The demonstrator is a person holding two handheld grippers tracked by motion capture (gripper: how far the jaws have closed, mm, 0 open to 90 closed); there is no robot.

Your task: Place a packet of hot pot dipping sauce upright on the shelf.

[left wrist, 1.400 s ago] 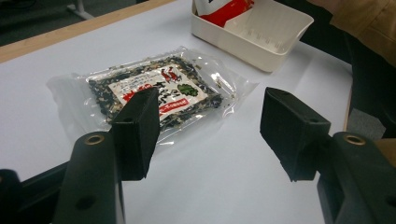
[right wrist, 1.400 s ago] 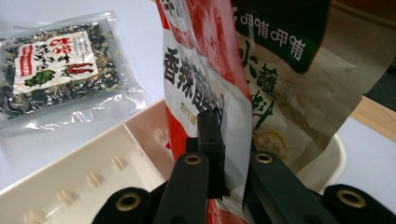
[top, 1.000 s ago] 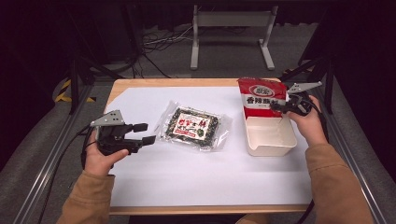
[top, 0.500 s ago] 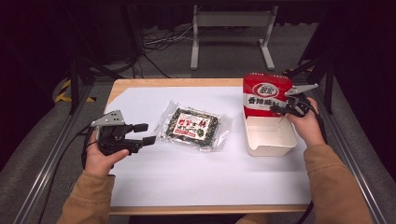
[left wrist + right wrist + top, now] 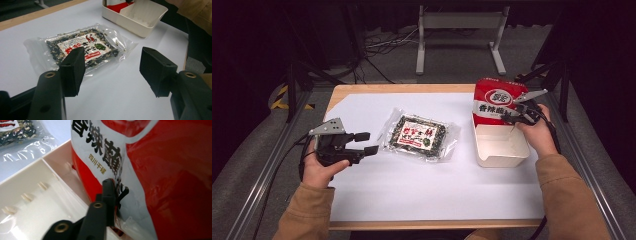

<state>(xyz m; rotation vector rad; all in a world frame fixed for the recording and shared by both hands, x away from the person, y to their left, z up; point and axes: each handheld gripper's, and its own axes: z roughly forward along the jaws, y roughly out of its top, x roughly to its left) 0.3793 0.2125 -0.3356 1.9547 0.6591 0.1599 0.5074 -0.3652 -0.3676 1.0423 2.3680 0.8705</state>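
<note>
A red and white snack bag (image 5: 494, 102) stands upright in the far end of a white plastic tray (image 5: 502, 159) at the right. My right gripper (image 5: 511, 116) is shut on the bag's right edge; its jaws have just been opening a little, with the bag still between them. In the right gripper view one black finger (image 5: 109, 192) lies against the bag (image 5: 162, 170) and the other is hidden behind it. A clear packet of dark seaweed (image 5: 419, 136) lies flat mid-table. My left gripper (image 5: 368, 142) rests open just left of the packet (image 5: 82, 47), holding nothing.
The table is covered by a white sheet (image 5: 422, 195) with a wooden edge at the back. Metal rails run along both sides, and a stand and cables sit on the floor beyond. The tray's near half (image 5: 25, 202) holds nothing.
The red bag has tipped up from leaning back over the tray's far end to standing upright in it. The left gripper has not moved.
</note>
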